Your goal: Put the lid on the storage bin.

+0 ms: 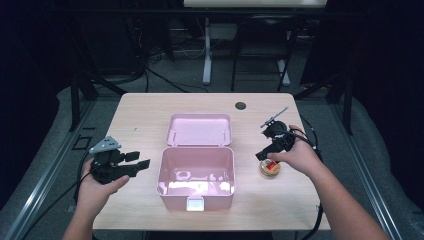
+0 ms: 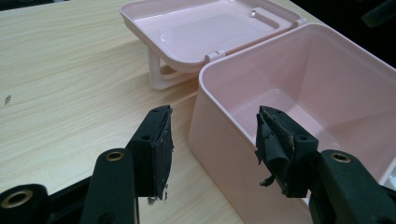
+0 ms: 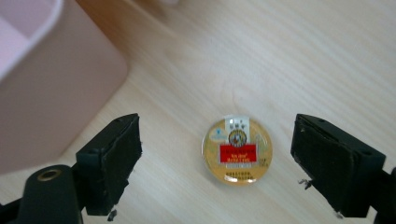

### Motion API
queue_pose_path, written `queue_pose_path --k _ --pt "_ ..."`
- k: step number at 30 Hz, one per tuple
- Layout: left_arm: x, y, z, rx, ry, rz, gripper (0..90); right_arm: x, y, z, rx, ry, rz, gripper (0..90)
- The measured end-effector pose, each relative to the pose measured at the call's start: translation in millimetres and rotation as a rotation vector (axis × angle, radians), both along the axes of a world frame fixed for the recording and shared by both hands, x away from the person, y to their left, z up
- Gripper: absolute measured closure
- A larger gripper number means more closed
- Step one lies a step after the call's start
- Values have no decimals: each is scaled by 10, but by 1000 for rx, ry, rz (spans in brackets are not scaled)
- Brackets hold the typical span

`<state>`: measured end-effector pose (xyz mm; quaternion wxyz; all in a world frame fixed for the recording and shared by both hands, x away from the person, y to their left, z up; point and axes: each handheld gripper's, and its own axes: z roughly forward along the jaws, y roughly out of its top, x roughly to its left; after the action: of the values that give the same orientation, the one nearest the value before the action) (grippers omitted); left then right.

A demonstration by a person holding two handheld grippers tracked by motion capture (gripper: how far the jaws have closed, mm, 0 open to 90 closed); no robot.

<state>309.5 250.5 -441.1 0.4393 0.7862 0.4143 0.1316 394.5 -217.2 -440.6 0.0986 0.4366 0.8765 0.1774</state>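
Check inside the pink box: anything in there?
The pink box stands open, its lid folded back. The visible floor is bare apart from glare. The near wall hides the front strip of the floor. The round tin lies outside on the table.

Wooden table [image 1: 140,107] with pink box [image 1: 196,187], round tin [image 1: 270,168]

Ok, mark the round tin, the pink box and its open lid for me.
round tin [image 3: 237,150]: right gripper view, on its red label.
pink box [image 1: 196,199]: high view, on its front wall.
open lid [image 1: 200,131]: high view, on its inner face.
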Motion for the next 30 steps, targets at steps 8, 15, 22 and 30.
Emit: queue_pose_path --k 8,15,22,30 --pt "17 -52 -1 0 -2 -7 457 78 26 -134 -84 53 -3 152" --pt "66 -105 -32 2 11 -19 457 129 35 -208 -138 87 1 144" --pt "78 -137 -43 8 13 -13 457 235 -62 -386 -165 127 -47 138" --pt "105 -165 -22 2 8 -44 468 305 -52 -614 -200 199 -81 137"
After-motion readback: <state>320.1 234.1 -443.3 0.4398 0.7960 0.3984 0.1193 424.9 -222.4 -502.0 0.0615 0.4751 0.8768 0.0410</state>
